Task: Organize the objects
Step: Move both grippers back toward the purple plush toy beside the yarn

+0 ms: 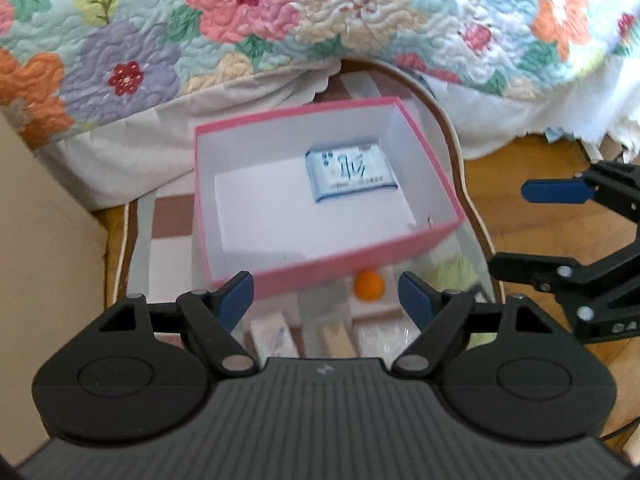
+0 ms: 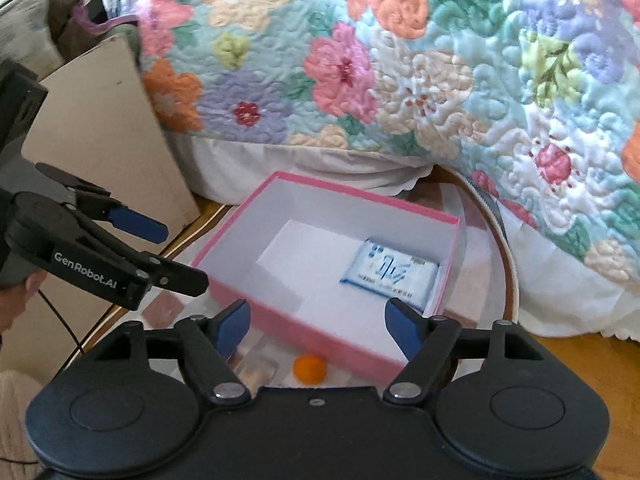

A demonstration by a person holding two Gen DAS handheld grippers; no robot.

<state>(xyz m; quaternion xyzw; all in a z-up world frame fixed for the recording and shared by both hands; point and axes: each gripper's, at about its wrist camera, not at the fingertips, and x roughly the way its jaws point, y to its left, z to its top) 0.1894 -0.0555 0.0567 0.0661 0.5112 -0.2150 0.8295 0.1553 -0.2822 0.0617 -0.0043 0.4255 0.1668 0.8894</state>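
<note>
An open pink box point(image 1: 312, 276) point(image 2: 280, 324) with a white inside stands on a small glass-topped table point(image 1: 452, 140). A blue and white tissue pack point(image 1: 350, 176) point(image 2: 390, 274) lies flat in its far right corner. On the table just in front of the box sits an orange ball point(image 1: 369, 285) point(image 2: 309, 368). My left gripper point(image 1: 326, 294) point(image 2: 168, 252) hovers over the box's near edge, open and empty. My right gripper point(image 2: 318, 322) point(image 1: 532, 230) hangs to its right, also open, holding nothing.
A floral quilt point(image 1: 248, 20) point(image 2: 400, 80) drapes down just behind the table. A beige board point(image 2: 100, 128) leans at the left. Small packets point(image 1: 276, 340) point(image 2: 256, 372) and a pale green thing point(image 1: 452, 276) lie near the ball. Wooden floor point(image 1: 520, 160) shows on the right.
</note>
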